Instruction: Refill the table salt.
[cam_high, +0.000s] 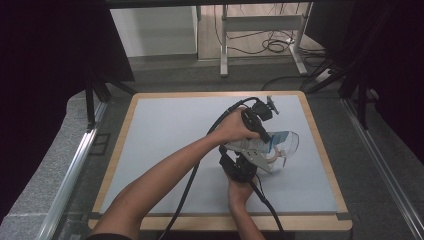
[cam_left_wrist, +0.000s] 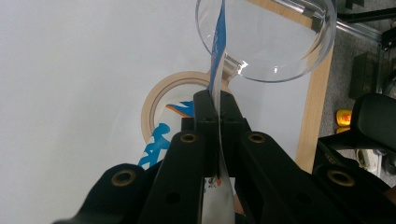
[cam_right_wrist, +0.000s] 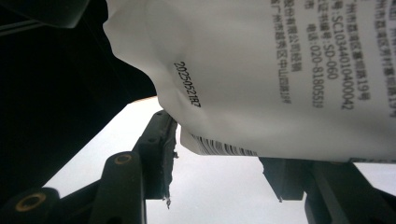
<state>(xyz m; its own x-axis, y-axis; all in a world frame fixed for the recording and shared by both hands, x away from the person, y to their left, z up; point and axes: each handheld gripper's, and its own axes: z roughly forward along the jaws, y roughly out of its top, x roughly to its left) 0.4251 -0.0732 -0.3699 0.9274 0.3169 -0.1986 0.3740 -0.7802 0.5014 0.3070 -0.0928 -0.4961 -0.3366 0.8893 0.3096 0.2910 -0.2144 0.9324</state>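
— White film, thin and crinkly: that is the packet (cam_right_wrist: 280, 70), printed with a date code and a barcode, blue on its other face. It hangs above the worktop (cam_high: 165, 135), right of middle, its top edge at the mouth of the clear bowl (cam_left_wrist: 275, 42).

— Who has hold of it?

— The left gripper (cam_left_wrist: 215, 100) does. Its jaws are pressed flat on the packet's edge, which runs straight up between them. The right gripper (cam_right_wrist: 219, 154) stands with its jaws wide, one either side of the packet's lower end, not pinching it.

— How will it handle?

— Light and limp, I would judge. It creases where it bends, so it will flop if held by one corner only. The film looks slick; a grip on the flat sealed edge should hold best, and a second grip lower down would steady it.

— Anything close by?

— A roll of tape (cam_left_wrist: 161, 100) lies flat on the worktop just below the bowl. The bowl looks rigid but light, so a nudge could tip it.
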